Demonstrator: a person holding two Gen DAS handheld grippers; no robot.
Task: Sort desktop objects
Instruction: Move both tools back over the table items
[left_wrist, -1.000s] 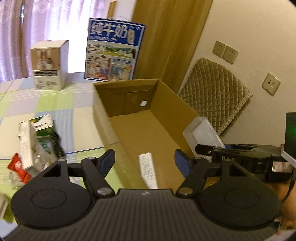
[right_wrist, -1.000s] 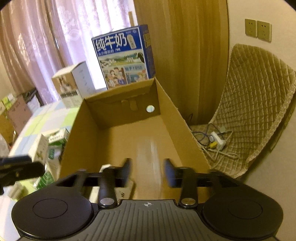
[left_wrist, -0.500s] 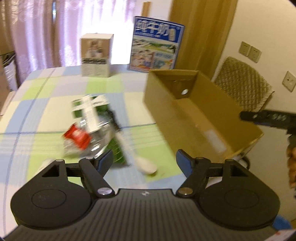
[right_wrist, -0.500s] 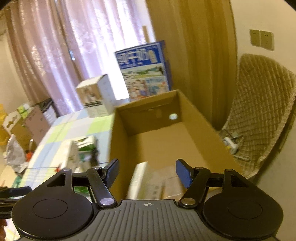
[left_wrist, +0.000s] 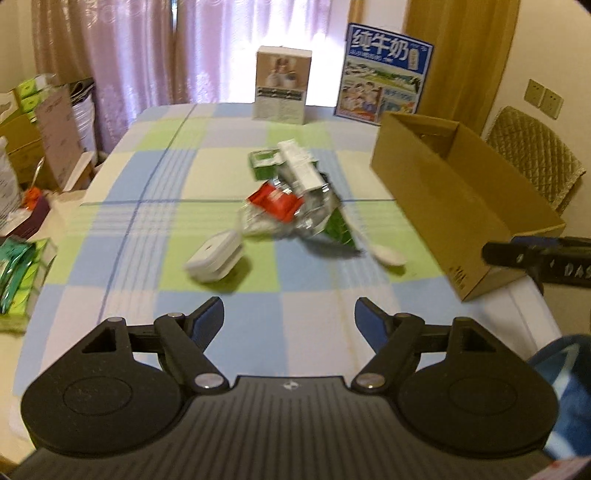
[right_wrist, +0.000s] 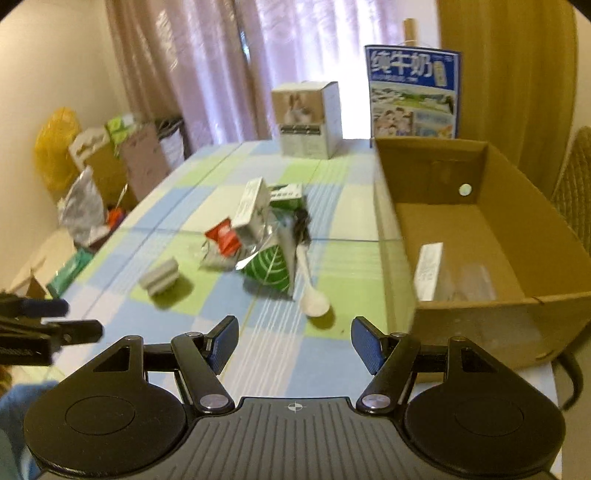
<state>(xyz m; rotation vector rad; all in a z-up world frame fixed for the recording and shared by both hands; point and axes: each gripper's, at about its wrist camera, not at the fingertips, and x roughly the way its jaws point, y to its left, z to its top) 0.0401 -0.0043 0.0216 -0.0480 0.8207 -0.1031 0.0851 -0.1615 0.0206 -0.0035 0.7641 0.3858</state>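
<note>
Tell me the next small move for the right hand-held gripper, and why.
Probably ease the right hand-held gripper forward and down over the white spoon. Its jaws stand open and empty, the spoon lies loose on the checked cloth just ahead, nearest of the pile, and the cardboard box sits right beside it.

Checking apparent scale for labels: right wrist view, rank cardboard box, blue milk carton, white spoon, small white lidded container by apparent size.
1. cardboard box
2. blue milk carton
3. and 4. white spoon and small white lidded container: alike, unranked.
</note>
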